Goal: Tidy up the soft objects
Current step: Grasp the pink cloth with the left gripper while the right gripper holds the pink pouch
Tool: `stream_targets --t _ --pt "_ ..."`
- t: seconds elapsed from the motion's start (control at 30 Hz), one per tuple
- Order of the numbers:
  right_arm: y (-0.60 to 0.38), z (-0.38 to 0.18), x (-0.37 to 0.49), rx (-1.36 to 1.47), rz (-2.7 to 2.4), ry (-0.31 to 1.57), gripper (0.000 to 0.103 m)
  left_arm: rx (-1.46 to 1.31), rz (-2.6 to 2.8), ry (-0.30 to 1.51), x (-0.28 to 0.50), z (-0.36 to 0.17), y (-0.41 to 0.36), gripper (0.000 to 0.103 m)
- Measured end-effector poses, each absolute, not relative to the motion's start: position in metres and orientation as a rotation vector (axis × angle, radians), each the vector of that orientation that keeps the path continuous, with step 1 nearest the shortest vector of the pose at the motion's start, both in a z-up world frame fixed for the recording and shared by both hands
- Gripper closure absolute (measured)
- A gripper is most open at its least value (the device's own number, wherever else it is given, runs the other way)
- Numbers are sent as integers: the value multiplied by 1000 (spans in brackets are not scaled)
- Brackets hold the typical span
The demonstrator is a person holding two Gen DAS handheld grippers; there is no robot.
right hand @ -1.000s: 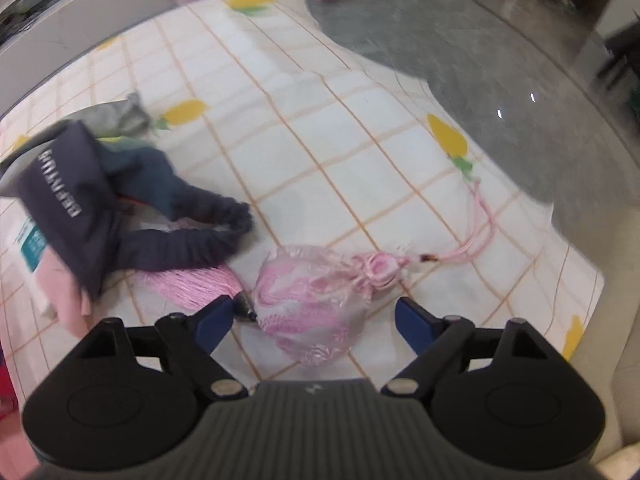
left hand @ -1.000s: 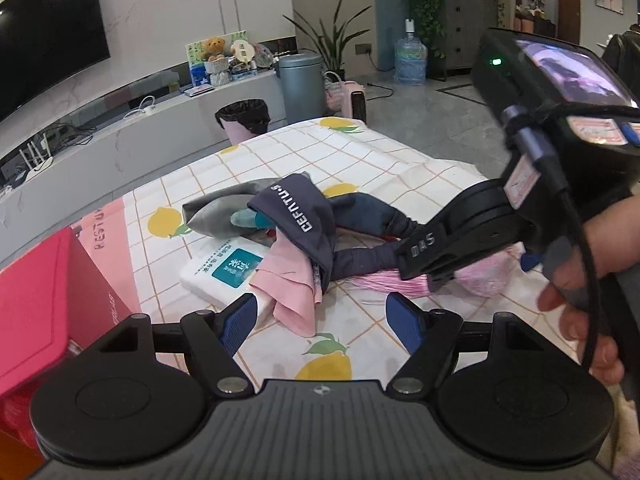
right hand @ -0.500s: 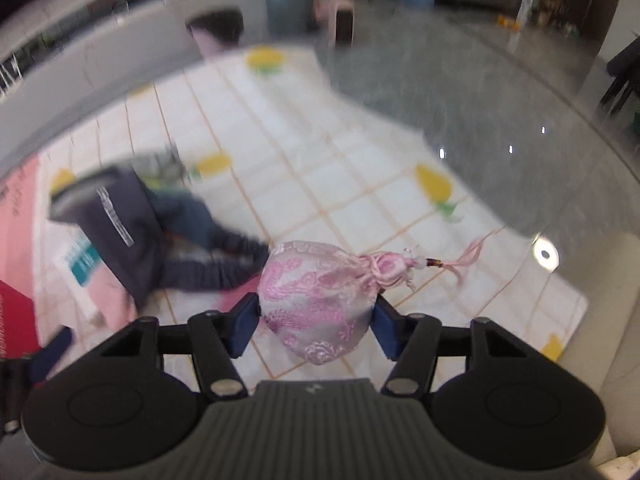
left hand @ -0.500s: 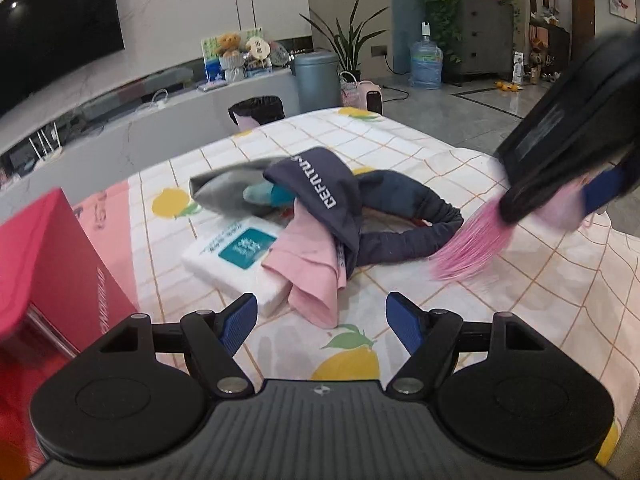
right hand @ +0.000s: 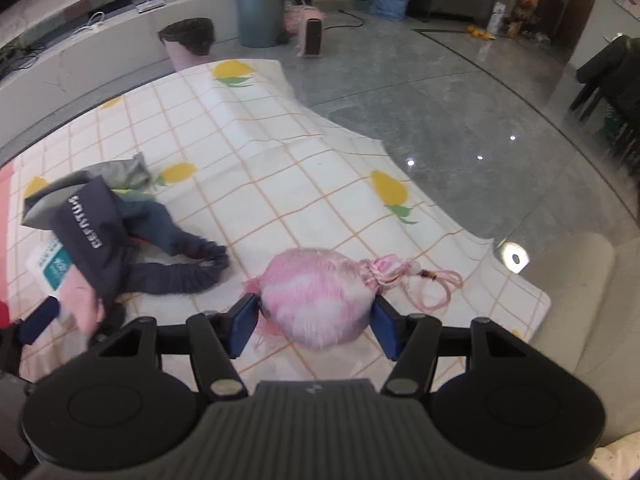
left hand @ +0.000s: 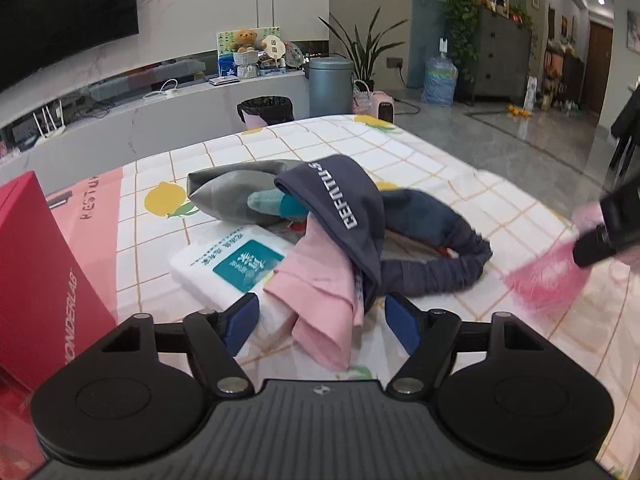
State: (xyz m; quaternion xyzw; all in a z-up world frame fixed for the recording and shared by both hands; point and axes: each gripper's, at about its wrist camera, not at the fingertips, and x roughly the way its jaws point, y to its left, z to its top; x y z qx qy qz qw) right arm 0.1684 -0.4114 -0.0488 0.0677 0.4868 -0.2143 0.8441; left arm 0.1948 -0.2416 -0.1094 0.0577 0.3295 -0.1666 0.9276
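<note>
My right gripper (right hand: 316, 322) is shut on a pink satin drawstring pouch (right hand: 320, 292) and holds it above the table; its pink tassel (left hand: 544, 276) hangs at the right edge of the left wrist view. My left gripper (left hand: 322, 322) is open and empty, just in front of a pile of soft things: a pink cloth (left hand: 320, 296), a navy garment with white lettering (left hand: 344, 204), a navy elastic headband (left hand: 436, 276), a grey pouch (left hand: 236, 192) and a white tissue pack (left hand: 228, 268). The pile also shows at the left of the right wrist view (right hand: 100, 236).
A red box (left hand: 36, 280) stands at the left of the table. The checked lemon tablecloth (right hand: 280, 168) covers the table, with its edge dropping to the grey floor at the right. A beige seat (right hand: 580, 320) is at the near right.
My right gripper has closed on the pink pouch and lifted it off the table, moving right and away from the pile. My left gripper has stayed open.
</note>
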Motion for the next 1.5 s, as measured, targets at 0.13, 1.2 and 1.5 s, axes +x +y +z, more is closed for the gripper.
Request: stream_targets --t 0.13,1.2,1.5 --pt "-418 -47 166 183 -454 1020 43 21 -336 686 199 -107 -229 42" --pt "-434 -89 197 362 -456 1118 8 49 -390 698 166 -104 -212 35" --pt "-432 -117 216 287 -555 1168 7 22 -392 715 181 -104 -199 44"
